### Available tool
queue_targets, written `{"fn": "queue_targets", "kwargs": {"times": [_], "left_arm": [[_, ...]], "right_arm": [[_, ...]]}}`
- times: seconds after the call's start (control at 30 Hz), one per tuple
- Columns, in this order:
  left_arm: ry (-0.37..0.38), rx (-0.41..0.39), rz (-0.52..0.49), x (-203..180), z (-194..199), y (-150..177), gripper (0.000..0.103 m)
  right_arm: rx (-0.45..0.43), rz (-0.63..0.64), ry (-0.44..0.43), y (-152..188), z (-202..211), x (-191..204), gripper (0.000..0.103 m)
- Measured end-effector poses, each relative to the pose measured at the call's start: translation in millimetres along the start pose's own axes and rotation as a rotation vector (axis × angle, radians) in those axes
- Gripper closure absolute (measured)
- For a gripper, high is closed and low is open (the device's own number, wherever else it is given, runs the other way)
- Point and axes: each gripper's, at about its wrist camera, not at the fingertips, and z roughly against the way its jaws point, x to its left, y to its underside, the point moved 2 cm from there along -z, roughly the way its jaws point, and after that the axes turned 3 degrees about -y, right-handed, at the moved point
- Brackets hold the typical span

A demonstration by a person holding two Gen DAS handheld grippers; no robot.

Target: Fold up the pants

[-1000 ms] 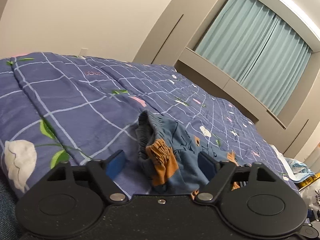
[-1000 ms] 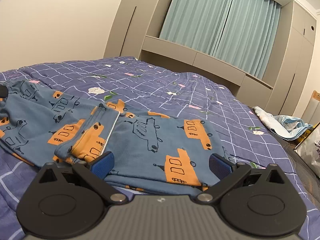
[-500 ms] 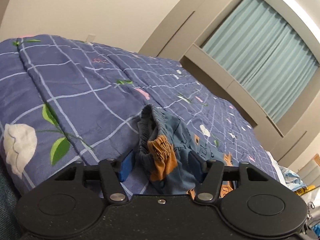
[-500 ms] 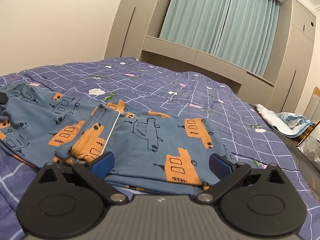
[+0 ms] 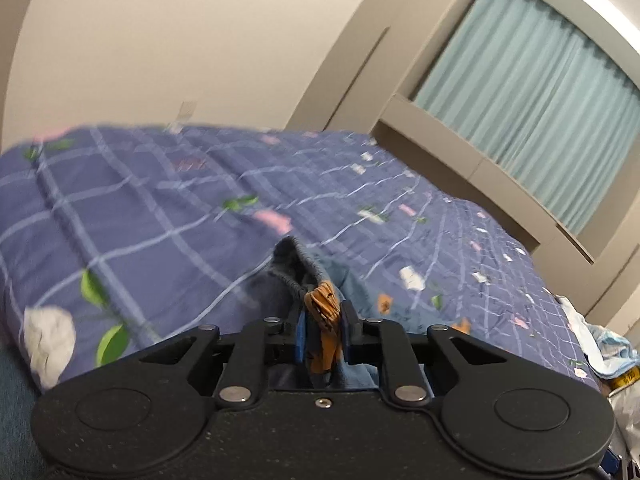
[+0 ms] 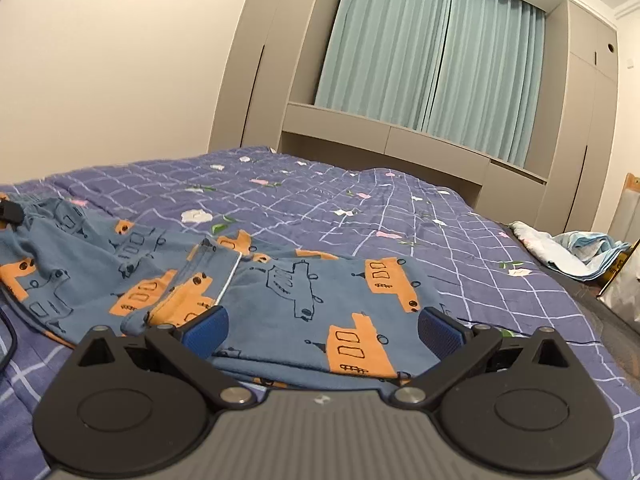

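Left wrist view: left gripper [image 5: 322, 336] has its blue pads pinched tight on the bunched waistband of the pants [image 5: 316, 280], gathered elastic and an orange patch squeezed between them; frame is motion-blurred. Beyond the fold only a strip of pants shows, so their full lay can't be read from this view. Right wrist view gives that: pants [image 6: 280, 280] lie spread flat across the near edge of the bed [image 6: 400, 208], blue with orange and outline vehicle prints, one leg lapped over the other with a white seam line along the overlap. Right gripper [image 6: 322, 330] is wide open, pads straddling the leg end at the near edge, nothing held; contact with cloth unclear. At far left of this view a dark bit at the waistband, likely the left gripper, too small to tell. Curtain [image 6: 432, 60] and cabinets behind the bed. Crumpled light-blue cloth [image 6: 576, 248] off the bed's right edge.
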Motion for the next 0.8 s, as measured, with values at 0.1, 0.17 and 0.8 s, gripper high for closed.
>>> {"fn": "queue_targets", "kwargs": {"times": [0.1,0.17,0.8], "left_arm": [[0.044,-0.03,-0.055,-24,8,-9,0.086],[0.084,-0.051,-0.091,-44,12,-14,0.086],[0.398,0.015,-0.539,-239,6,13,0.086]], "right_arm": [[-0.015,-0.032,-0.018,0,4,-5,0.0],[-0.029,-0.06,-0.03,-1,7,-9,0.0],[-0.047,-0.218,0.171,3,30,-92,0.0]]}}
